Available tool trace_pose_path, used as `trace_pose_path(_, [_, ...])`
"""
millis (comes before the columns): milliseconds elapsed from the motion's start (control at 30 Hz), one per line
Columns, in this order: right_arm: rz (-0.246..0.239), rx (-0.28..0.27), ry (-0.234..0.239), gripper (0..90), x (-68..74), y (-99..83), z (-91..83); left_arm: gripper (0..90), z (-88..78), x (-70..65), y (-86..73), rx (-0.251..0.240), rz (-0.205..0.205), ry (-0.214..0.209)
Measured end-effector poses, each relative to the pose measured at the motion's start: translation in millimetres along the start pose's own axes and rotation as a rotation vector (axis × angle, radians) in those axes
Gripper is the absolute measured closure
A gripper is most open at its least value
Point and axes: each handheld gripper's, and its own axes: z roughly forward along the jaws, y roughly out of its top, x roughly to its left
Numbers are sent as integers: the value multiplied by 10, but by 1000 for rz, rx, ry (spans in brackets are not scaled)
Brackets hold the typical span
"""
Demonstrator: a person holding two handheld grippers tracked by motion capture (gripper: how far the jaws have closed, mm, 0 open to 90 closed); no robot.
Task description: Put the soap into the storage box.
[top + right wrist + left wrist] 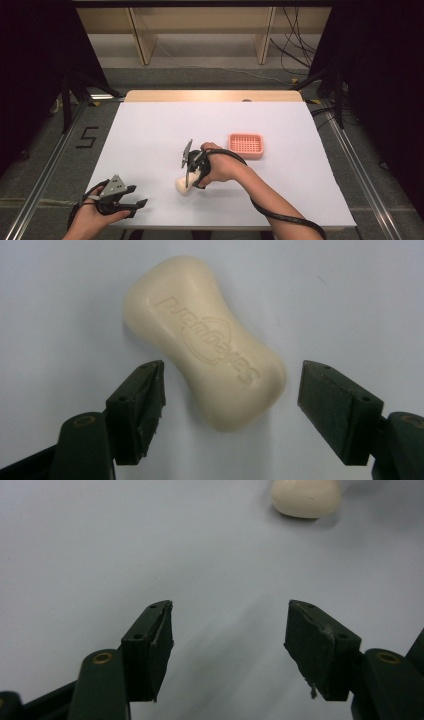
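I have the right gripper (pixel 227 395) wide open around the soap (pixel 205 340), probably untouched; next, close squarely. Left gripper (pixel 227 640) idles open.

right gripper (pixel 232 390): jaws stand wide apart, pads press on nothing | soap bar (pixel 207 340): cream, waisted shape, embossed letters on top, lies flat and diagonal on white table (pixel 350 300) | soap's near end lies between the two jaws, closer to the left one

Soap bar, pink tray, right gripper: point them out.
soap bar (pixel 205 342), right gripper view, embossed top face.
pink tray (pixel 246 145), high view, grid floor.
right gripper (pixel 230 390), right gripper view, midway between open jaw tips.
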Motion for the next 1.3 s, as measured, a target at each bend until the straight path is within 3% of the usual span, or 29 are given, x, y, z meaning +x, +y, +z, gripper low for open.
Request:
trace_pose_path(133, [-13,4,-3,272,-10,12,18,353,8,-12,-1,-13,-18,-1])
trace_pose_path(200, [-12,-7,7,272,-12,22,43,353,-1,17,5,1,23,7])
trace_pose_path(267, [-15,-2,5,272,-14,28,49,353,-6,8,2,7,13,-1])
trace_pose_path(300, [29,12,9,271,20,39,43,353,-11,13,2,16,19,-6])
trace_pose_path(367, [1,-1,17,271,-7,41,60,353,-4,7,1,7,11,-3])
trace_pose_path(400, [9,0,13,271,-6,46,63,353,7,-7,-2,-9,-9,-3])
trace_pose_path(433, [78,16,27,270,41,49,52,353,6,-7,-2,-8,-10,-3])
trace_pose_path(467, [39,8,33,268,14,54,63,353,-2,4,0,3,5,-2])
trace_pose_path(500, [35,9,38,267,14,57,67,353,-11,15,1,15,20,-3])
trace_pose_path(533, [7,7,32,266,-1,63,75,353,-2,14,1,3,14,0])
trace_pose_path(567, [9,7,31,266,2,63,82,353,-4,36,7,4,43,9])
trace_pose_path(667, [-2,18,40,266,-1,59,106,353,-4,38,6,4,43,8])
trace_pose_path(700, [-72,21,24,266,-50,48,126,353,1,37,5,1,44,15])
trace_pose_path(767, [-50,26,25,266,-33,44,123,353,19,19,-2,-24,30,38])
trace_pose_path(800, [-44,24,27,268,-30,44,126,353,7,22,0,-9,29,19])
trace_pose_path(833, [-4,27,36,270,-9,42,131,353,6,8,-4,-6,6,5])
trace_pose_path(900, [-41,27,28,278,-33,43,137,353,11,-5,-6,-15,-10,-3])
trace_pose_path(967, [-44,26,24,284,-27,45,136,353,9,-7,-7,-13,-12,-4])
trace_pose_path(1000, [4,32,36,296,12,52,132,353,10,-5,-7,-12,-12,-5])
trace_pose_path(1033, [1,33,40,304,10,52,135,353,10,-5,-7,-12,-12,-5])
trace_pose_path(1167, [-69,39,25,336,-34,41,136,353,8,-4,-6,-8,-9,-4])
trace_pose_path(1233, [-69,45,27,358,-32,39,135,353,8,-5,-6,-7,-8,-5])
trace_pose_path(1267, [-39,57,37,379,-5,44,124,353,9,-5,-6,-7,-8,-5])
trace_pose_path(1300, [-39,57,37,379,-5,44,124,352,9,-5,-6,-7,-8,-5])
